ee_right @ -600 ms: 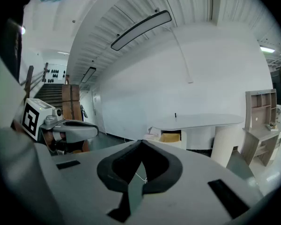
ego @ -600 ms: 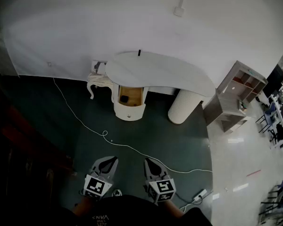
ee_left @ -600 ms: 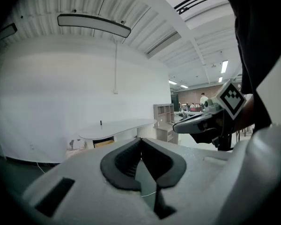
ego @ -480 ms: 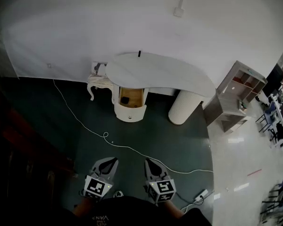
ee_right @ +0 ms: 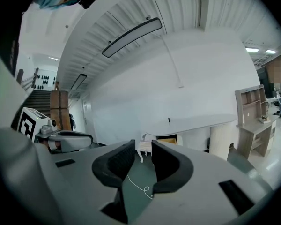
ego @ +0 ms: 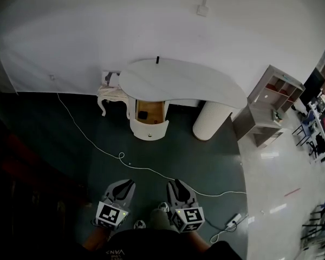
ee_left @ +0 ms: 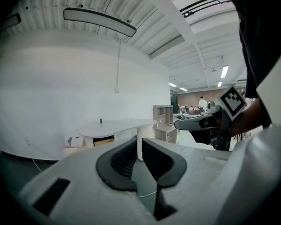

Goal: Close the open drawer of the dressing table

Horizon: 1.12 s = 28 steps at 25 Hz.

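The white dressing table (ego: 181,80) stands against the far wall, well ahead of me. Its drawer (ego: 149,112) is pulled out, showing a tan inside and a dark small thing in it. Both grippers hang low at the near edge of the head view, far from the table. My left gripper (ego: 127,184) is shut and empty. My right gripper (ego: 176,184) is open with nothing between its jaws. The left gripper (ee_left: 139,142) looks toward the table (ee_left: 117,124). The right gripper (ee_right: 144,146) also faces the table (ee_right: 192,123), with the drawer (ee_right: 167,139) just above its jaws.
A white cable (ego: 119,155) snakes over the dark green floor between me and the table. A small ornate side table (ego: 112,93) stands left of the drawer, a ribbed white pedestal (ego: 208,123) right of it. A grey shelf unit (ego: 268,110) and a power strip (ego: 233,221) are at the right.
A shoe has come into view between the two grippers, and the head view has shifted a little. The drawer stands open as before.
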Available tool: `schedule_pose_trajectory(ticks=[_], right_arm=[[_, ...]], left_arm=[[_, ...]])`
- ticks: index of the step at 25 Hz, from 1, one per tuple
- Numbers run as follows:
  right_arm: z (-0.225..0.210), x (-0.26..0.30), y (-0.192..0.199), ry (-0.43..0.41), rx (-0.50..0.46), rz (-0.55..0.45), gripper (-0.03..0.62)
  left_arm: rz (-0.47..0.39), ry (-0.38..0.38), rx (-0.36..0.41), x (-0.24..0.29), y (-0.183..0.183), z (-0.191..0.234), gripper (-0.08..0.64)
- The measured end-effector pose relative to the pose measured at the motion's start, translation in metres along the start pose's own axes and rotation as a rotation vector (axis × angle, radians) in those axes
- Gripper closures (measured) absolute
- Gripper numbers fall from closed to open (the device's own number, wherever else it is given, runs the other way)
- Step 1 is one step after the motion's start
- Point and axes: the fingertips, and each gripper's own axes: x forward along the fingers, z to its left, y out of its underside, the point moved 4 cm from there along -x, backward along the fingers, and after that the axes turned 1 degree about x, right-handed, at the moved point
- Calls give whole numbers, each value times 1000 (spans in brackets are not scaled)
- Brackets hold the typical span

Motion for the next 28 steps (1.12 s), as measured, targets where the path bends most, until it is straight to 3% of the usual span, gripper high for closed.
schedule_pose_trajectory(ticks=[2, 5, 12, 28], right_arm=[[-6, 9, 0, 1, 4, 5, 471], [-17, 28, -3, -9, 12, 17, 457], [-57, 83, -19, -35, 22, 35, 445], [-144, 190, -31, -146, 6, 95, 433]], left_arm=[[-5, 8, -5, 10, 7, 4, 529], [4, 10, -17, 29, 7, 16, 449], [-7, -26, -8, 82, -14, 47, 449], [72, -161, -32, 185, -25, 92, 440]])
